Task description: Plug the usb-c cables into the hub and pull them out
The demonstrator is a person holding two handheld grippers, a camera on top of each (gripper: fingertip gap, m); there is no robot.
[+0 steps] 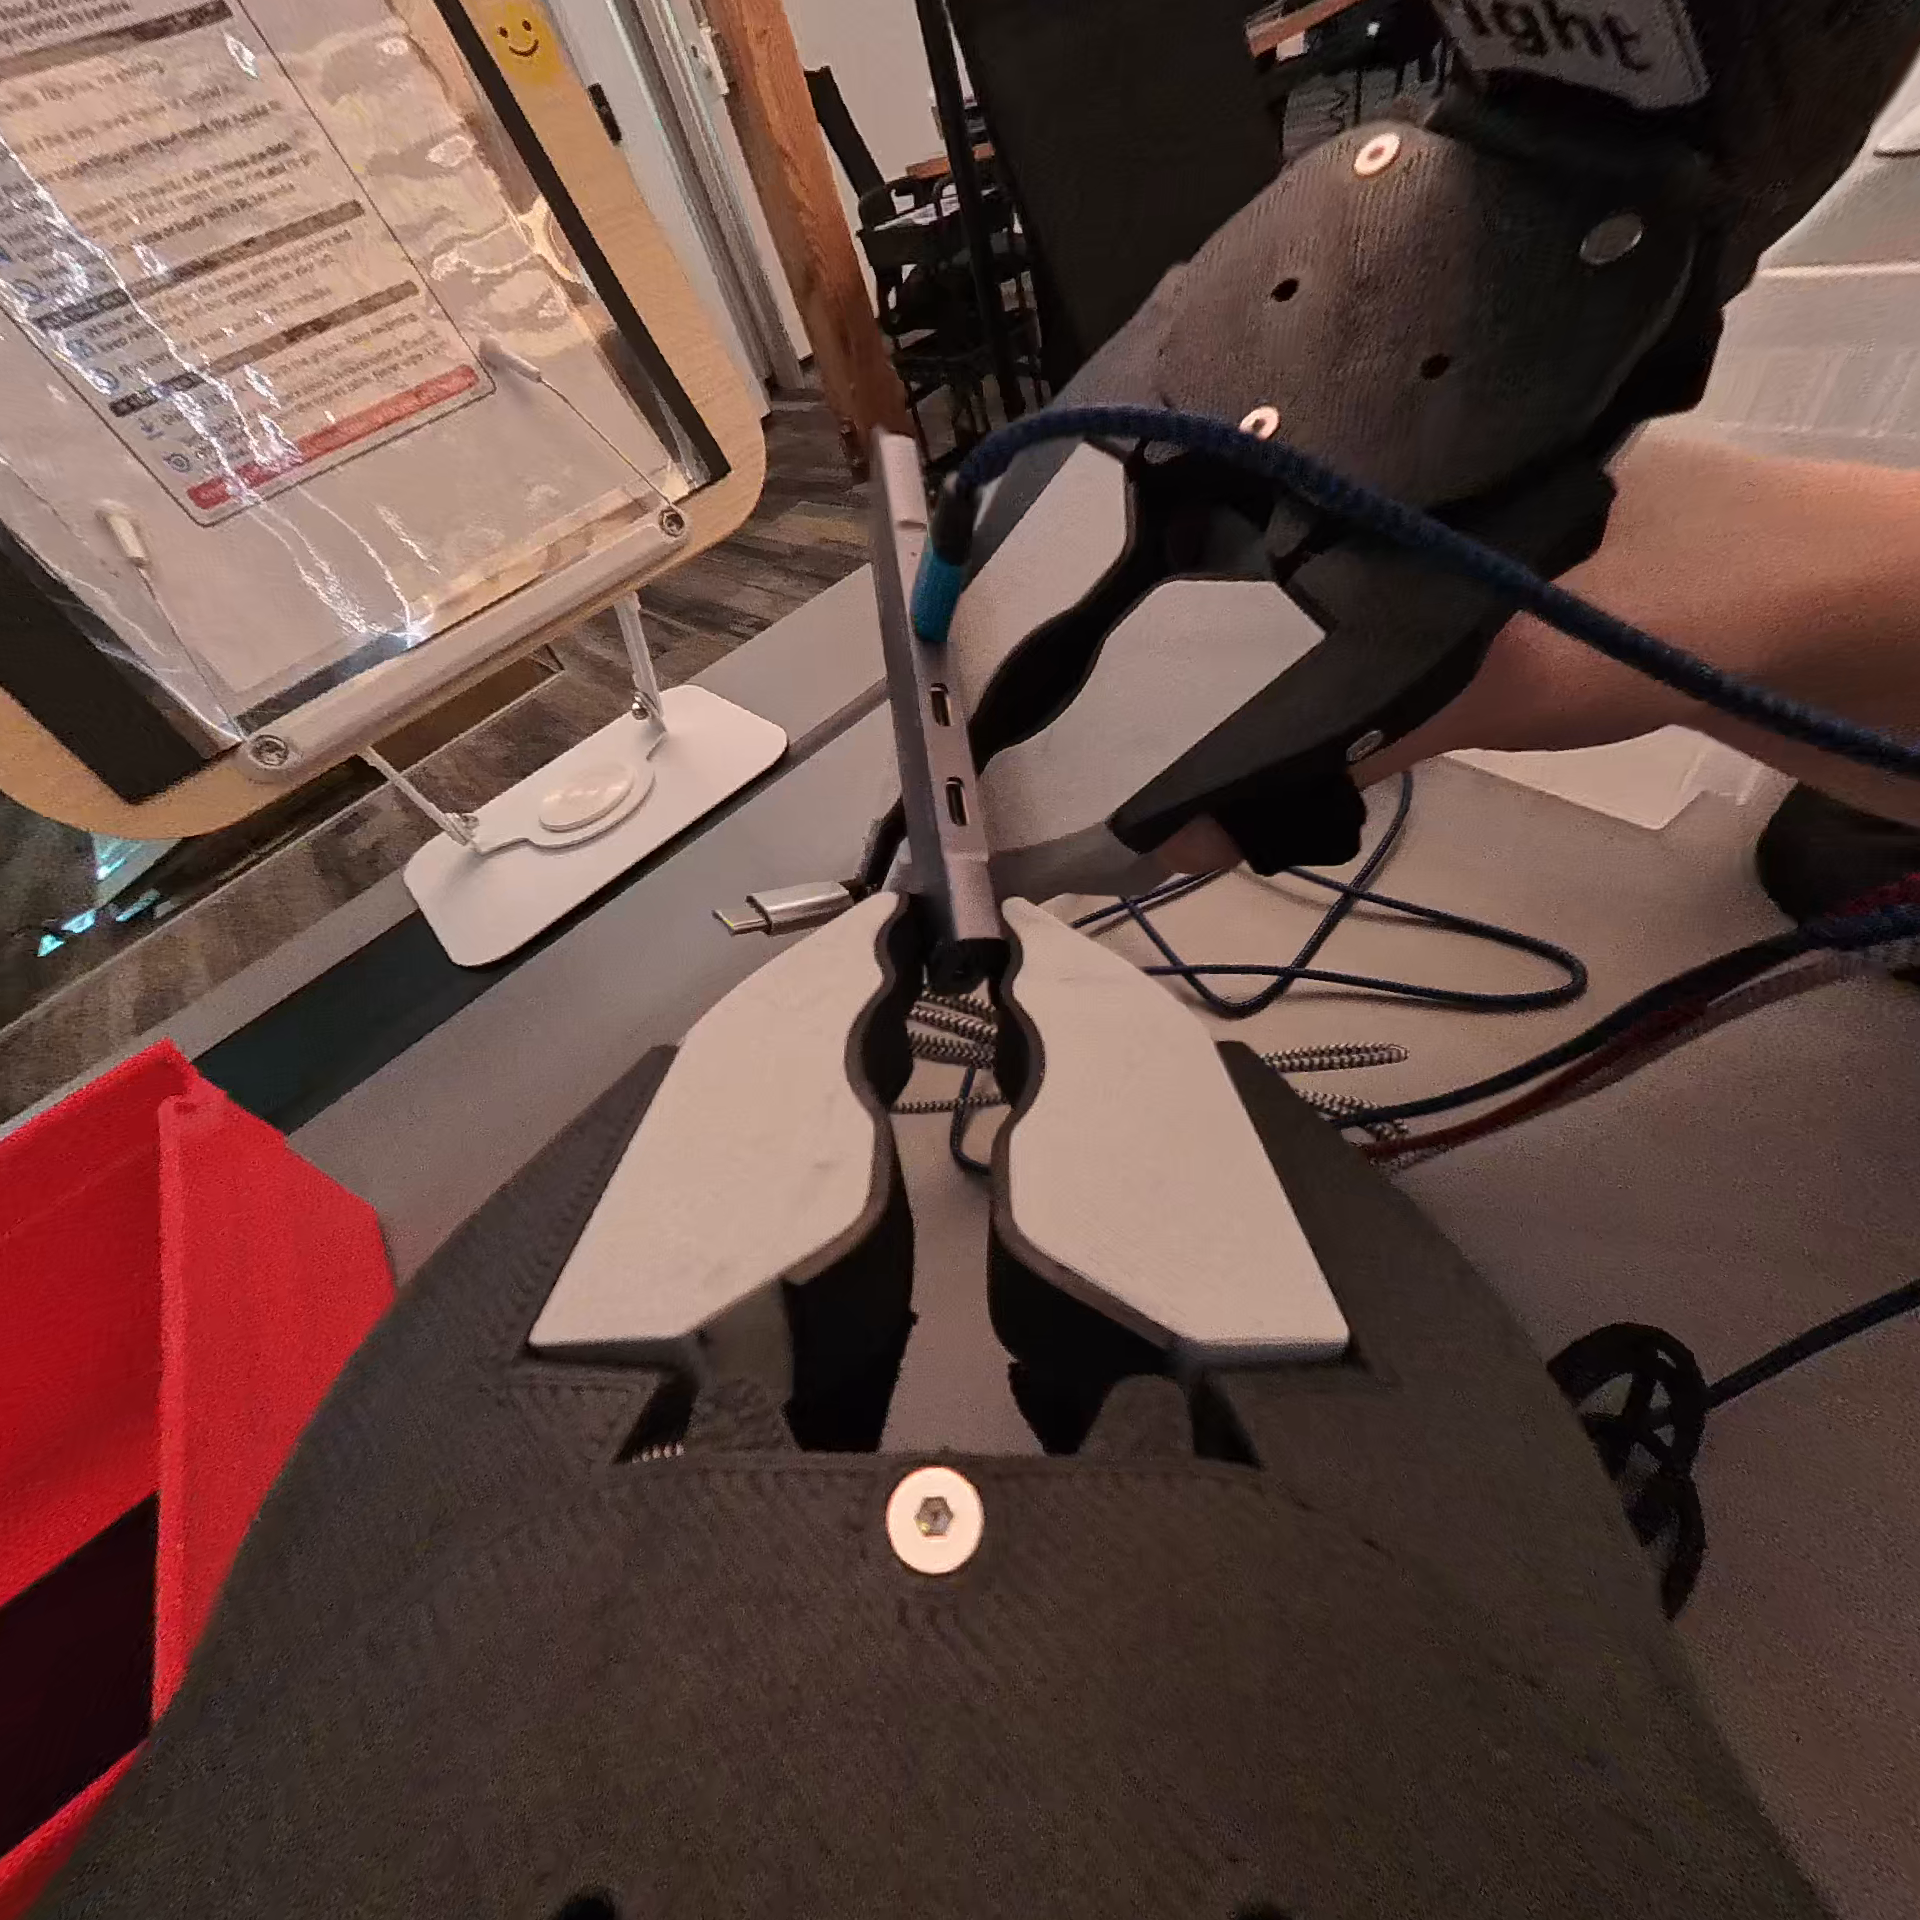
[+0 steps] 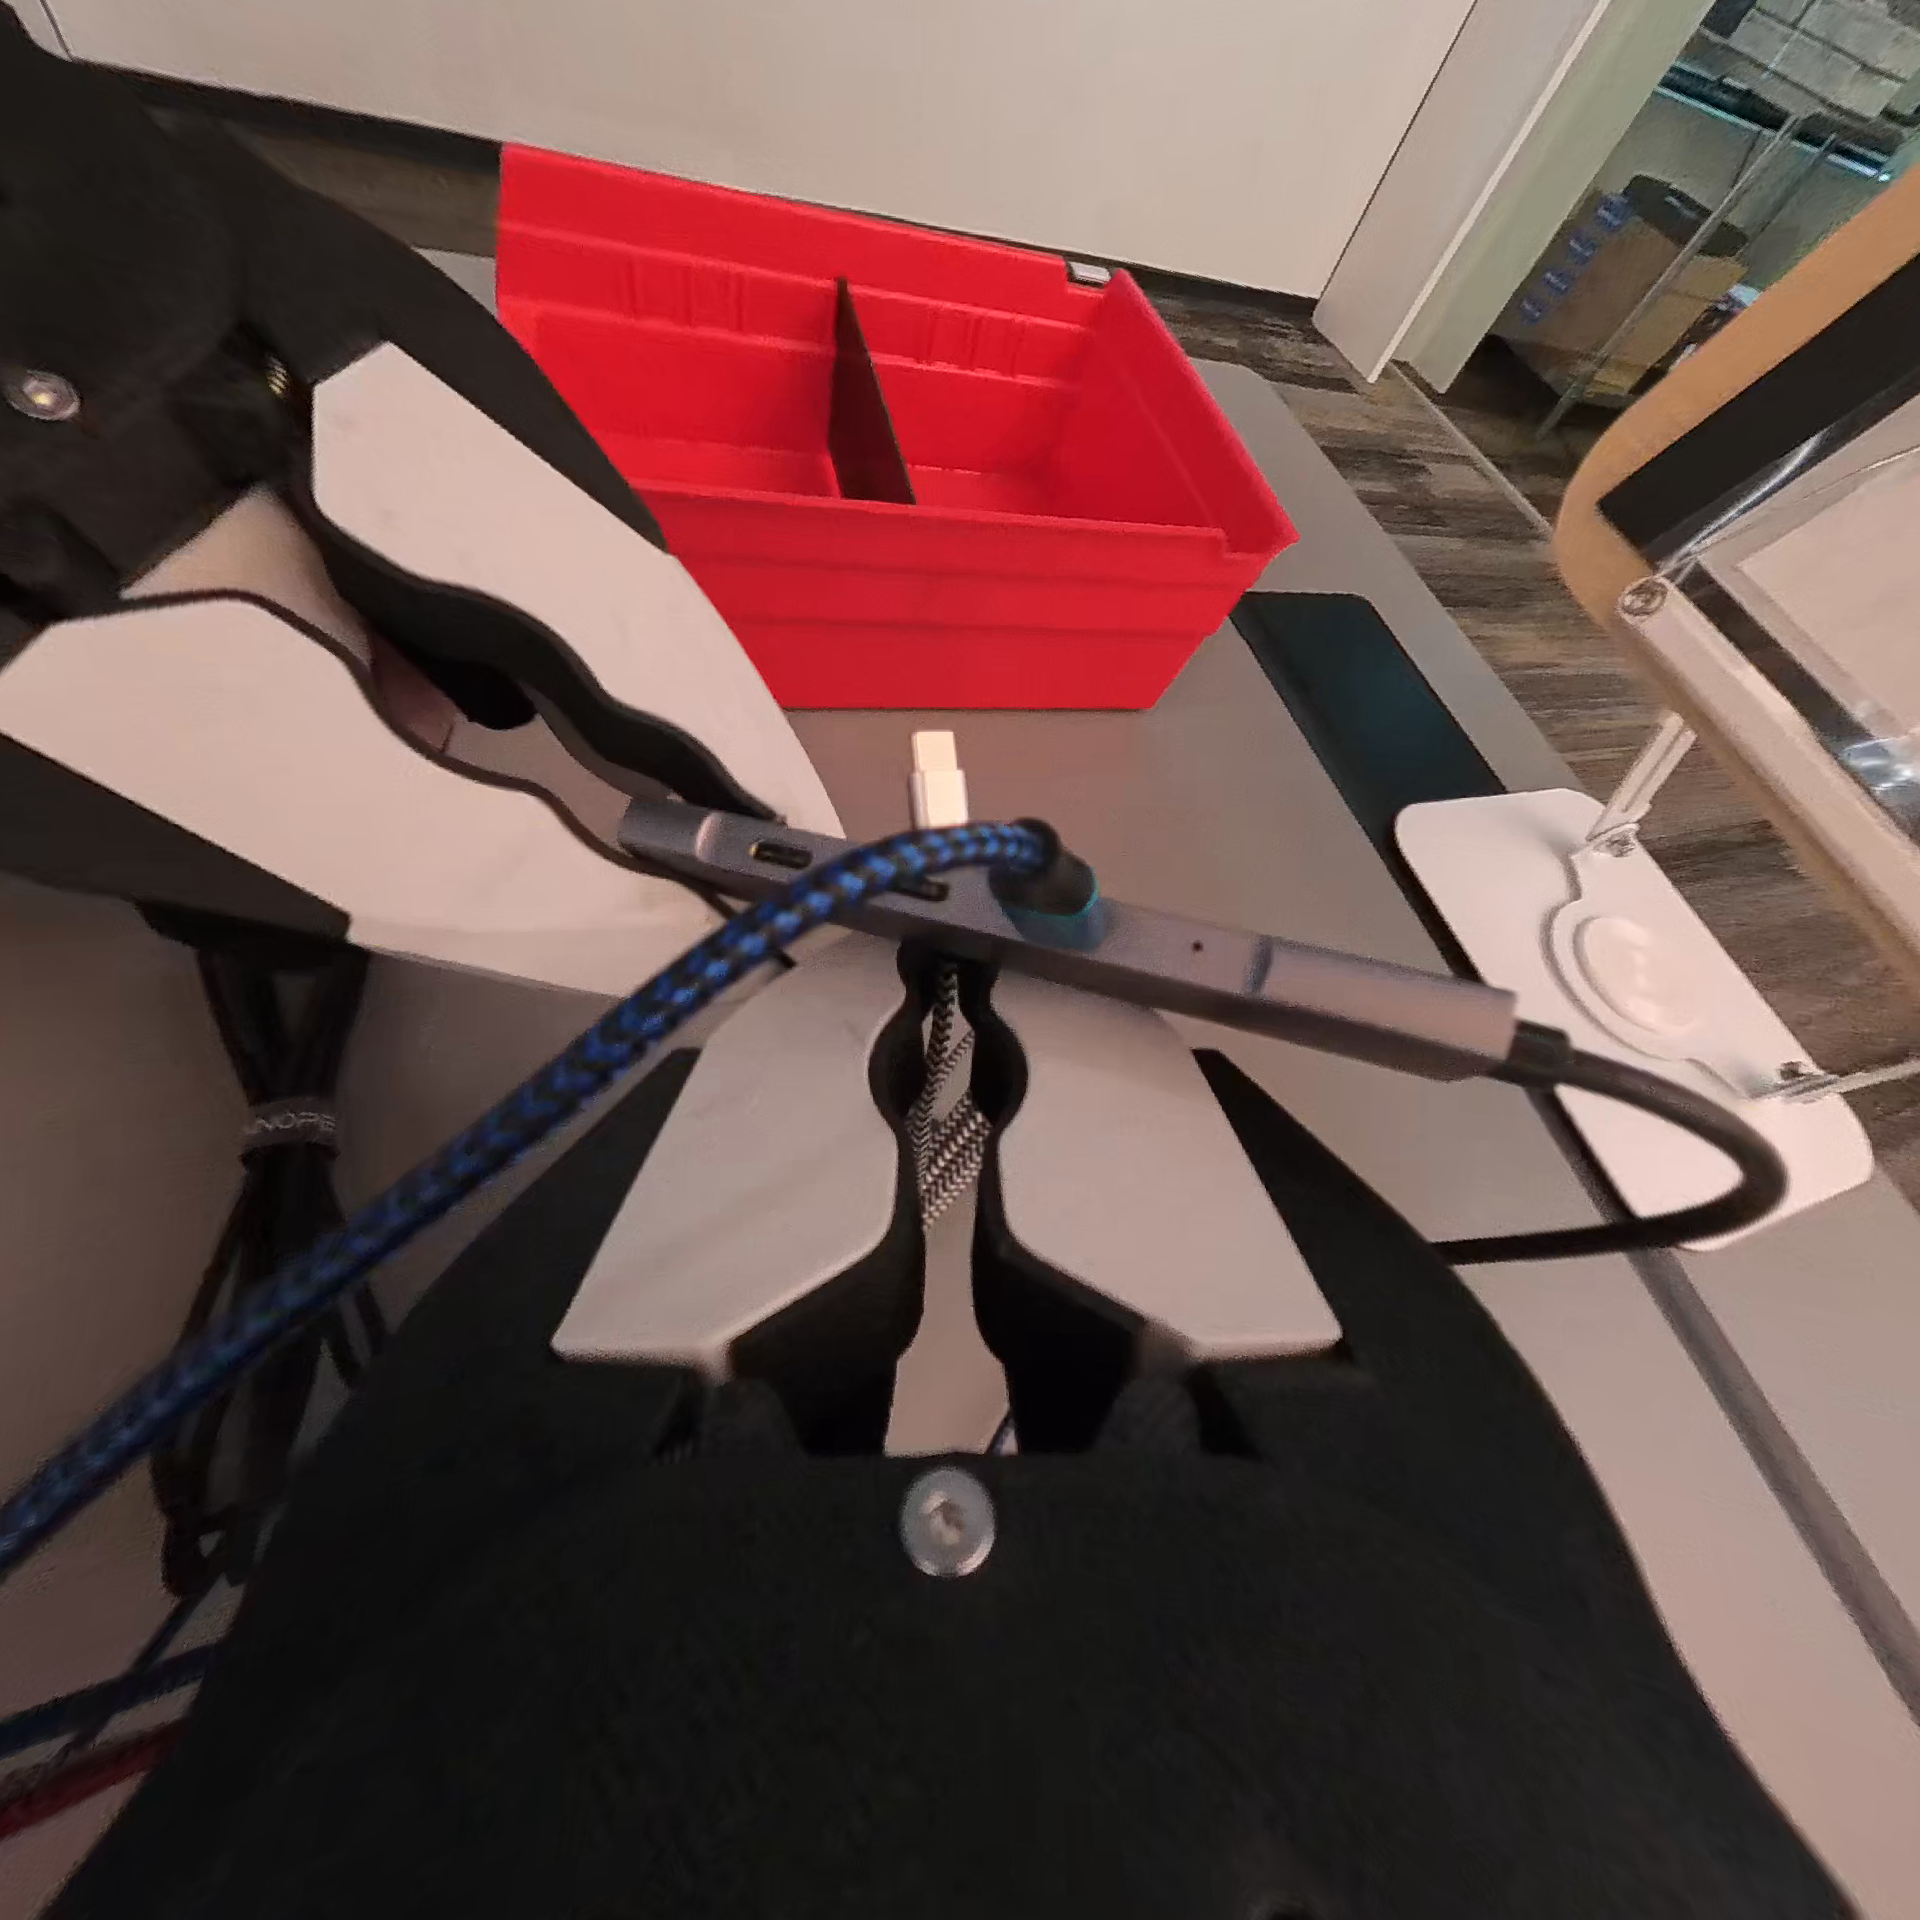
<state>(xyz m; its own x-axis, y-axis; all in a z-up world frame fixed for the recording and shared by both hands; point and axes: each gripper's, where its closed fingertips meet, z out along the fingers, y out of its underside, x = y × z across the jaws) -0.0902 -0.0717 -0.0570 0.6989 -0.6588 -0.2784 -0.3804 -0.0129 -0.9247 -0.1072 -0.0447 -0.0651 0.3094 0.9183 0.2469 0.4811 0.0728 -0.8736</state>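
Grey table [image 2: 1195, 769] bears red bin [image 2: 883, 540], sign stand [image 1: 613, 821].

Left wrist view: low, close, looks along own fingers toward hub [image 1: 928, 686], framed sign stand [image 1: 597, 821] behind. Right wrist view: close, steeper downward, faces red bin [image 2: 935, 582]. Shared: hub [image 2: 1091, 935], blue braided cable [image 2: 582, 1049], stand base, bin.

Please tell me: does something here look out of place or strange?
Only small things. The hub is lifted off the table, pinched at one end by the left hand-held gripper, with the blue braided cable plugged in, so it hangs out unsupported. Loose cables lie tangled on the table. Nothing looks damaged.
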